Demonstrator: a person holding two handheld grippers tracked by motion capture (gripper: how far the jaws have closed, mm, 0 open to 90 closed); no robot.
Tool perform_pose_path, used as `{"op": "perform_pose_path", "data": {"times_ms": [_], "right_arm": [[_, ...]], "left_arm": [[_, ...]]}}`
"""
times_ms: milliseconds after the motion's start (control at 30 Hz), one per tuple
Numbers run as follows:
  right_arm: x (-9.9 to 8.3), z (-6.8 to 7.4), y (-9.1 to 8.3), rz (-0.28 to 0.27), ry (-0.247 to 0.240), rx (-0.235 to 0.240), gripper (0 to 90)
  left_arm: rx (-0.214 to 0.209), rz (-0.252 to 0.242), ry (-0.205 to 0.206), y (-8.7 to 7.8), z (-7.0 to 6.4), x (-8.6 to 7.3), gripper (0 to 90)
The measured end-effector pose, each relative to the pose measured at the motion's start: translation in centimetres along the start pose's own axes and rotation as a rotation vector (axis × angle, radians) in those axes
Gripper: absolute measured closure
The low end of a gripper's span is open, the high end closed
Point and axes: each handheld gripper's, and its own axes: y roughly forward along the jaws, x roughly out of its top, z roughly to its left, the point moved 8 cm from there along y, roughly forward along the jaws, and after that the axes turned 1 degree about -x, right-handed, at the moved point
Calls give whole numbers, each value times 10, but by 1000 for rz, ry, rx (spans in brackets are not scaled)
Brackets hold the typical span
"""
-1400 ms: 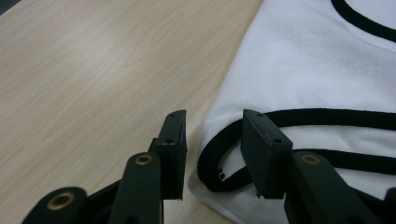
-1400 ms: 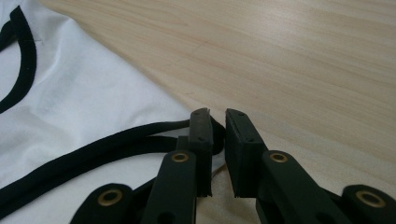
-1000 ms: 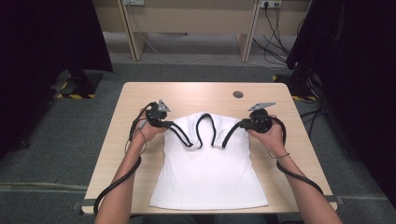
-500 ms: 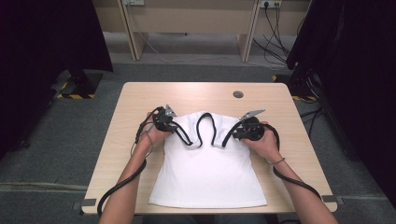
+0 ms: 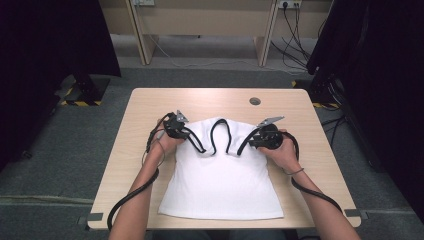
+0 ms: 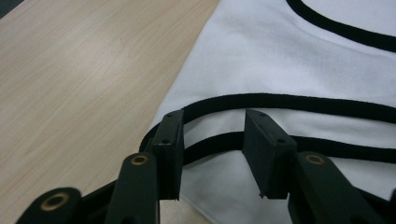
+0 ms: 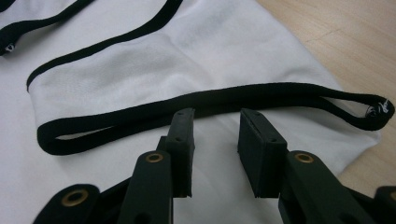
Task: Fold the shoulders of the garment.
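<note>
A white sleeveless shirt (image 5: 222, 175) with black trim lies flat on the wooden table (image 5: 145, 107), neck toward the far edge. My left gripper (image 5: 189, 135) rests at the shirt's left shoulder. In the left gripper view it (image 6: 212, 126) stands open, its jaws over the black armhole trim (image 6: 299, 100) with nothing pinched. My right gripper (image 5: 251, 142) sits at the right shoulder. In the right gripper view it (image 7: 215, 122) is open just short of the looped black trim (image 7: 210, 100) on the white fabric (image 7: 140, 60).
A round cable hole (image 5: 255, 101) sits in the table near its far right. Bare wood surrounds the shirt on the left, right and far sides. Beyond the table are wooden desk legs (image 5: 140, 35), cables on the floor and dark curtains (image 5: 50, 45).
Both grippers have drifted slightly inward along the shoulders, and the right one has come a little nearer to the person. The shirt's shoulders and armhole trim have shifted inward with them.
</note>
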Motion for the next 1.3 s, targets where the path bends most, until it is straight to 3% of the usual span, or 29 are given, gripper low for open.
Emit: {"op": "perform_pose_path", "data": {"times_ms": [133, 567, 800, 1033, 1300], "right_arm": [[-2, 2, -2, -3, -5, 5, 659], [-7, 7, -6, 1, -20, 14, 659], [-10, 10, -8, -1, -19, 22, 638], [-9, 9, -9, -9, -2, 31, 592], [-4, 5, -25, -75, 49, 27, 494]], "left_arm": [[6, -14, -9, -2, -1, -3, 583], [-2, -1, 15, -9, -10, -8, 587], [9, -12, 1, -10, -9, -9, 542], [26, -82, -37, -16, -10, -4, 450], [58, -191, -99, -38, -12, 2, 280]]}}
